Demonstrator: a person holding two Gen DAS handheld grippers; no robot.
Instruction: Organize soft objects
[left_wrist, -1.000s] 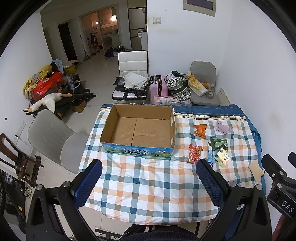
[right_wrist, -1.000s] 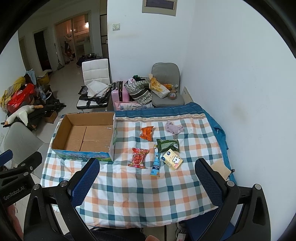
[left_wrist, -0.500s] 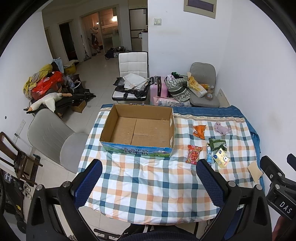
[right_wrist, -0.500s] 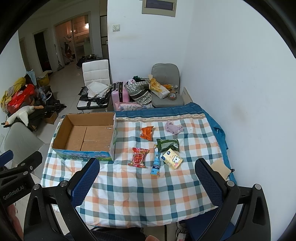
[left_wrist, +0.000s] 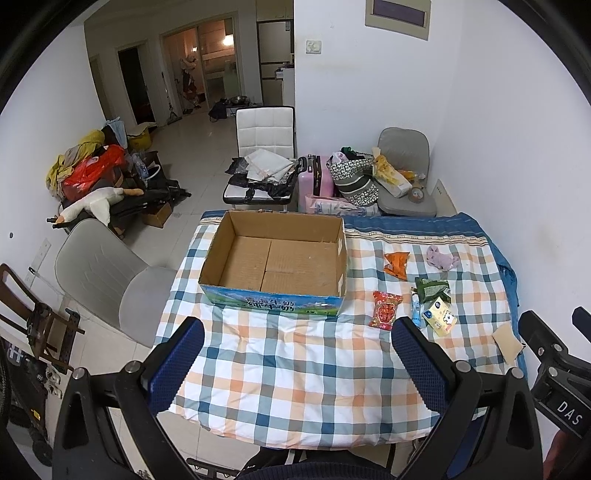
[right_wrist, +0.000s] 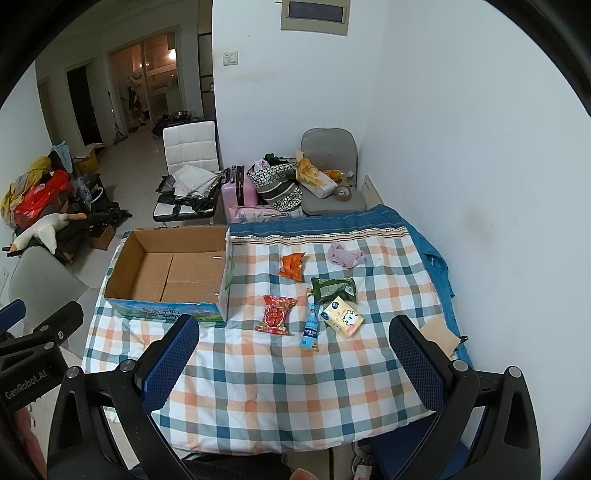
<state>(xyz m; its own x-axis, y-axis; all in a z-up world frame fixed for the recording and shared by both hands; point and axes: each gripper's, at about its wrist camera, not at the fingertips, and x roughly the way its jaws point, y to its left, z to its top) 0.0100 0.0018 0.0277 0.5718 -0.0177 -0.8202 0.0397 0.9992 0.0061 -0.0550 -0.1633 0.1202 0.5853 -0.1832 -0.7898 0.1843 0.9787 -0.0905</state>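
An open, empty cardboard box (left_wrist: 273, 262) (right_wrist: 173, 273) stands on the left half of a checked tablecloth (left_wrist: 295, 369) (right_wrist: 295, 376). To its right lie soft items: a red snack pack (right_wrist: 276, 315) (left_wrist: 386, 310), an orange pack (right_wrist: 292, 266) (left_wrist: 396, 263), a green pack (right_wrist: 332, 289) (left_wrist: 432, 288), a yellow tissue pack (right_wrist: 342, 316) (left_wrist: 439, 318), a blue tube (right_wrist: 310, 328), and a pink cloth (right_wrist: 343, 255) (left_wrist: 441, 257). My left gripper (left_wrist: 297, 332) and right gripper (right_wrist: 293, 328) are open, empty, and above the table's near edge.
A tan pad (right_wrist: 439, 338) lies at the table's right edge by the white wall. A grey chair (left_wrist: 107, 269) stands left of the table. Behind the table are a white chair (left_wrist: 264, 147), a pink suitcase (left_wrist: 314, 177), bags and a second grey chair (left_wrist: 404, 173).
Both views have shifted slightly, with the table and box sitting a little further from the left camera. Nothing on the table has moved and both grippers stay open.
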